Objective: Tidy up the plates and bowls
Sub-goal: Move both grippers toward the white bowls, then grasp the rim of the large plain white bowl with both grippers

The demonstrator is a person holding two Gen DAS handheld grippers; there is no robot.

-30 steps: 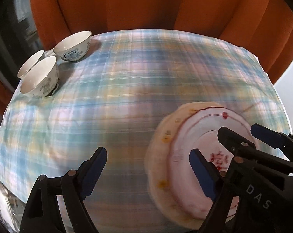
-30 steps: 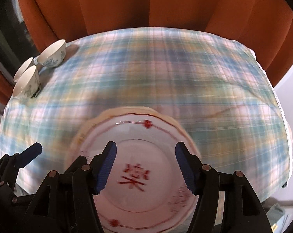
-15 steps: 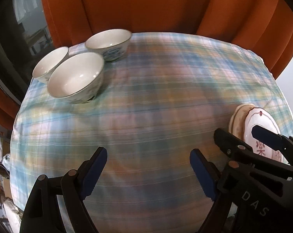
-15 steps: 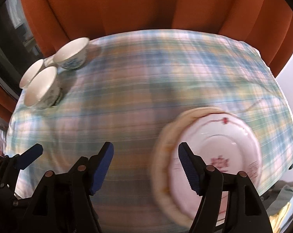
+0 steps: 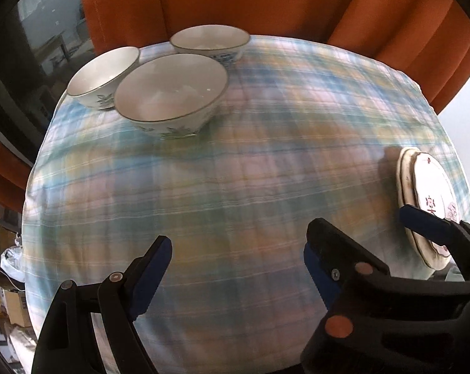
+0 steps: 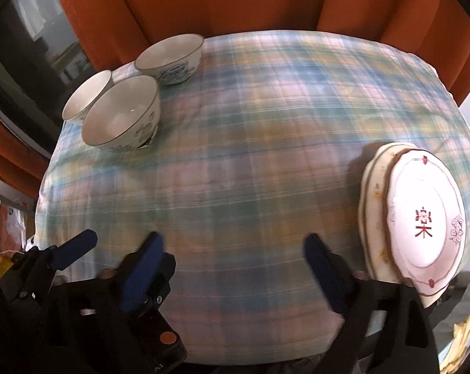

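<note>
On the table (image 6: 266, 155), right of the bowls, we find the plates (image 6: 422, 218) stacked. Three bowls (image 5: 172, 93) remain unstacked. Our left gripper (image 5: 235, 268) and right gripper (image 6: 235, 268) gape wide, empty.

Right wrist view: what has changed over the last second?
Both hand-held grippers, right and left, swung left off the plate stack toward the three bowls, open and empty. Plates and bowls stayed put on the tablecloth.
</note>
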